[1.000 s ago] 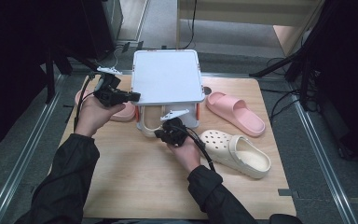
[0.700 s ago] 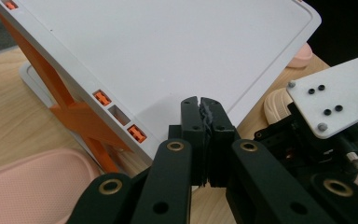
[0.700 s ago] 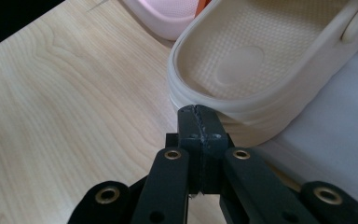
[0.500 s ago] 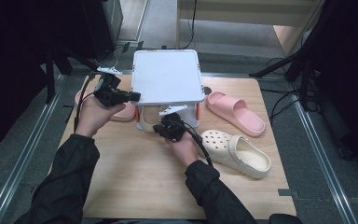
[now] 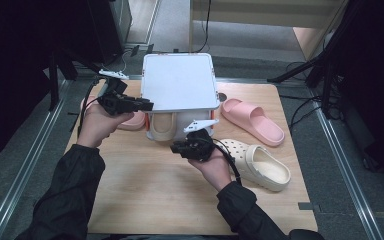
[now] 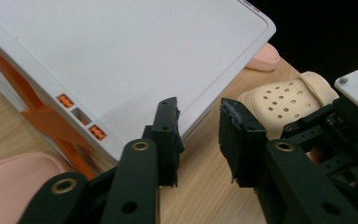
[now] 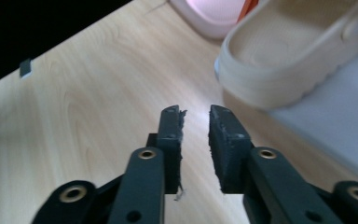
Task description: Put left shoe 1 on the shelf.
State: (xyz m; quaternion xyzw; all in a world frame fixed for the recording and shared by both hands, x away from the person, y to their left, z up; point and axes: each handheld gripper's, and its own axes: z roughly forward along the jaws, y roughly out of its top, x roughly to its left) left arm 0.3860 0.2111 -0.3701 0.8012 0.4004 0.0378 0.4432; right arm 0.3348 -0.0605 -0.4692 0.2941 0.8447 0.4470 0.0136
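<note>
Right claw (image 5: 176, 147) jaws just opened, empty; beige slipper (image 5: 161, 126) lies just beyond, under the white rack (image 5: 180, 82). Left claw (image 5: 147, 105) open, empty.

matt white plastic rack (image 5: 180, 82), orange struts; pale wood-grain table (image 5: 145, 185); smooth matt foam clog (image 5: 260, 165); pink slide (image 5: 252, 120).

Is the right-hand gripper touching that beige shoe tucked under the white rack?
Apart. In the right gripper view, the right gripper has open jaws with only bare wood between them, and the beige shoe lies beyond the tips across a strip of table.
</note>
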